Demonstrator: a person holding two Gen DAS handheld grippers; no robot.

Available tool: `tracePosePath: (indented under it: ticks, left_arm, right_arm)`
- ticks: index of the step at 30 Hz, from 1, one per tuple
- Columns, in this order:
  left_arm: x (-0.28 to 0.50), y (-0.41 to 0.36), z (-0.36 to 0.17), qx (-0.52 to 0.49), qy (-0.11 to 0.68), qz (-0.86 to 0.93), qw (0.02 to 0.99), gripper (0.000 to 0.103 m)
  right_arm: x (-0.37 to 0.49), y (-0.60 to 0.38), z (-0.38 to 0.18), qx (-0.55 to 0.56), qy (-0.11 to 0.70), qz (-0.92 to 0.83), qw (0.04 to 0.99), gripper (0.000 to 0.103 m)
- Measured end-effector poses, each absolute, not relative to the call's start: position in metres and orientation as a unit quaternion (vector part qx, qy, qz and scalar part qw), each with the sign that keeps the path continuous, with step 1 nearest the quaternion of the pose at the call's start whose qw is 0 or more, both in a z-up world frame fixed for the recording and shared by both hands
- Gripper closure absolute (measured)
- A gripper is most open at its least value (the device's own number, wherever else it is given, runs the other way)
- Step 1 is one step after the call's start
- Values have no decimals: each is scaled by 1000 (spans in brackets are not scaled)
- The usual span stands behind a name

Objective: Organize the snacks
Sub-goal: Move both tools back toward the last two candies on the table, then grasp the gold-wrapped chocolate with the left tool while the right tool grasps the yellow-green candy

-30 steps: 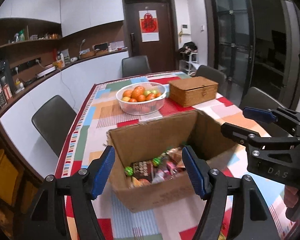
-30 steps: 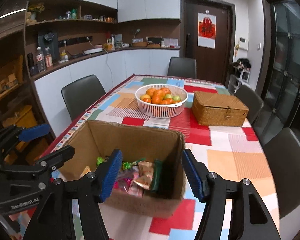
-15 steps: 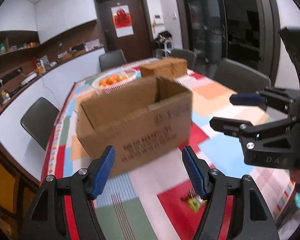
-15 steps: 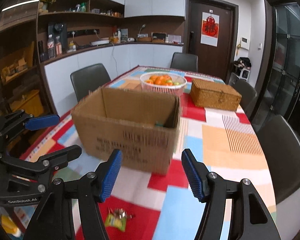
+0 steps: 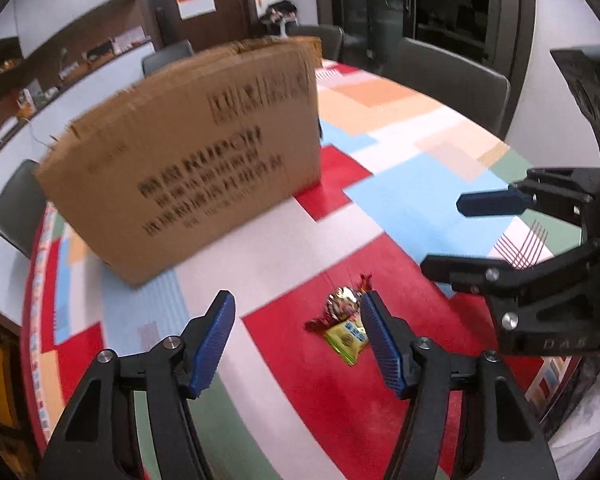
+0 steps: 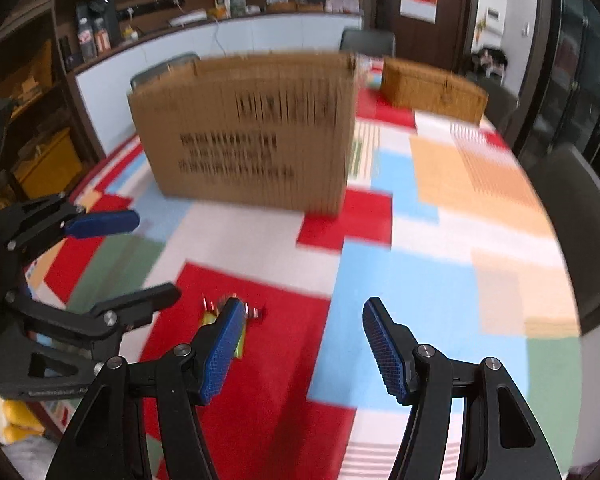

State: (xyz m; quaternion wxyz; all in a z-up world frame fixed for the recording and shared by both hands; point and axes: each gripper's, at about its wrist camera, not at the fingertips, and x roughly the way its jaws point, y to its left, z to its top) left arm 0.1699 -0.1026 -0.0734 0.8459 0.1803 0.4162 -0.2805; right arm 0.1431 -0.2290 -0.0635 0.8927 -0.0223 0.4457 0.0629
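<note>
A brown cardboard box point(image 5: 188, 160) point(image 6: 252, 132) stands on the patchwork tablecloth, showing only its printed side. Two small snacks lie on a red patch in front of it: a yellow-green packet point(image 5: 346, 336) and a gold and red wrapped candy point(image 5: 340, 304). My left gripper point(image 5: 296, 320) point(image 6: 148, 256) hangs low over the cloth, its jaws closing with nothing pressed between them. The snacks lie just inside its right finger, partly hidden by it. My right gripper point(image 6: 304, 320) point(image 5: 444, 236) is open and empty. The snacks point(image 6: 210, 314) peek out behind its left finger.
A woven wicker box point(image 6: 432, 88) sits behind the cardboard box to the right. Dark chairs point(image 5: 444, 76) point(image 6: 580, 208) line the table's edges. A white counter point(image 6: 260, 32) with shelves runs along the far left wall.
Both grippers have sunk from above the box toward the table. The box's inside has gone out of view. The loose snacks now lie by the left gripper's right finger.
</note>
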Motion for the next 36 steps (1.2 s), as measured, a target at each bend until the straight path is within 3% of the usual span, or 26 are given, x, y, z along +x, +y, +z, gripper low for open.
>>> tracePosePath:
  ticks: [12, 18, 22, 27, 36]
  left_arm:
    - [189, -117, -107, 167, 467, -300, 815, 57]
    - [194, -122, -113, 160, 475, -309, 808, 61]
    - [200, -124, -116, 153, 482, -309, 806, 74]
    - [201, -125, -122, 150, 488, -310, 802, 79]
    - [185, -94, -101, 134, 474, -259, 830, 79]
  right_arm:
    - [142, -238, -98, 6, 497, 51, 866, 41]
    - [144, -237, -102, 7, 501, 53, 864, 41]
    - [146, -238, -105, 13, 504, 54, 862, 41]
    - [148, -236, -105, 17, 504, 59, 861, 41]
    - [148, -219, -104, -4, 506, 98, 857, 41]
